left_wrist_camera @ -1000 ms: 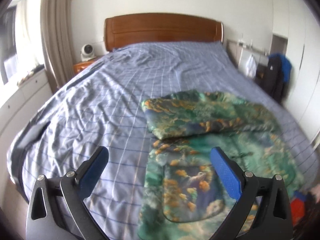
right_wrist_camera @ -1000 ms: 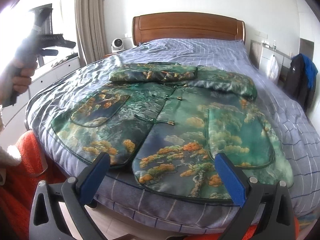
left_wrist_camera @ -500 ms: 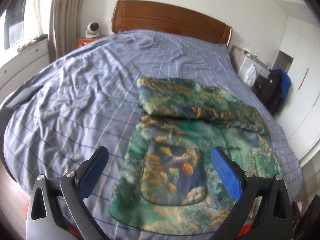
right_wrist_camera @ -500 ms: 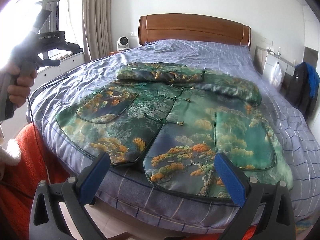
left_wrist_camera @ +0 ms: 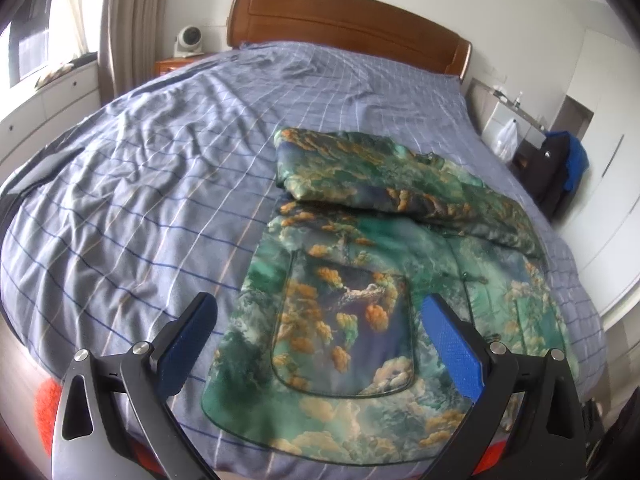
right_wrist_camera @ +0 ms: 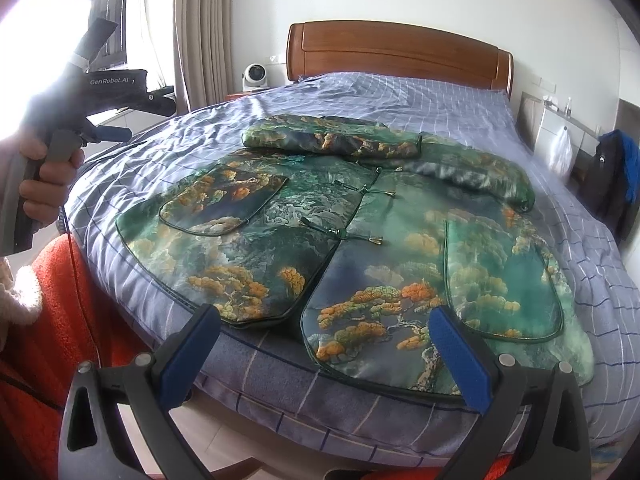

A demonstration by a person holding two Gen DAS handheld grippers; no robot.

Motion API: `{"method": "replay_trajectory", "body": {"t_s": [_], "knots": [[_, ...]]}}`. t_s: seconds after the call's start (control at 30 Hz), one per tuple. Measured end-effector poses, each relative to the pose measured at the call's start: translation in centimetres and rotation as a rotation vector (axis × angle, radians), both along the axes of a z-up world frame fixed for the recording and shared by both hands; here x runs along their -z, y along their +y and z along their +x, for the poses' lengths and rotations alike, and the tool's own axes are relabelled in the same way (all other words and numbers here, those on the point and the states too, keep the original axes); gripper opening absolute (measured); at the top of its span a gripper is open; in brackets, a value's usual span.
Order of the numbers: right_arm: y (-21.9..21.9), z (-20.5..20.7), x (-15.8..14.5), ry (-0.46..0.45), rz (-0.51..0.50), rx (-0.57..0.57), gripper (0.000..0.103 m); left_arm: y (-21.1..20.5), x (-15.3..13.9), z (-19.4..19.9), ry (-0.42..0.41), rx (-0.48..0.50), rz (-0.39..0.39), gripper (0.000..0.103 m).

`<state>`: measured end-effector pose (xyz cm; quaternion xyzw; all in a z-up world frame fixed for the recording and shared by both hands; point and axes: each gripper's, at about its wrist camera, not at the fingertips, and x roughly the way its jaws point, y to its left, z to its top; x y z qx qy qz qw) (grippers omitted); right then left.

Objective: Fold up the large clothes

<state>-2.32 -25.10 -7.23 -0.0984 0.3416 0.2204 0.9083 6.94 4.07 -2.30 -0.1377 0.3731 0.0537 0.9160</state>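
Green brocade jacket (right_wrist_camera: 352, 248) flat on bed (left_wrist_camera: 132, 200) near foot edge, front up, both sleeves folded across top. Over last second my left tongs (left_wrist_camera: 316, 344) swung in over jacket's left pocket side; right tongs (right_wrist_camera: 320, 344) barely shifted, above hem. Both spread wide, grasping nothing. Judgement: hem grab next. Checked blue bedcover rumpled; wooden headboard (right_wrist_camera: 400, 52), curtain (right_wrist_camera: 200, 28), small fan (right_wrist_camera: 256, 76) behind.

A: The jacket (right_wrist_camera: 348, 248) beside the headboard (right_wrist_camera: 400, 54), is it silk?

B: Glossy printed cloth, smooth. The headboard is polished wood; below it the bedspread (left_wrist_camera: 152, 184) is matt, creased cloth.

A: The gripper pads (right_wrist_camera: 460, 360)?

B: Textured blue plastic.
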Motion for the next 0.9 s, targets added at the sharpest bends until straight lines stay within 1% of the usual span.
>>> {"method": "replay_trajectory", "body": {"t_s": [0.13,0.9], "knots": [[0.07,0.04,0.09,0.004,-0.002,-0.002,0.102,-0.39,0.09,0.03,0.001,0.003,0.013,0.102],[0.07,0.15,0.40,0.008,-0.001,0.001,0.102,-0.67,0.91,0.11,0.028,-0.002,0.019,0.102]]}}
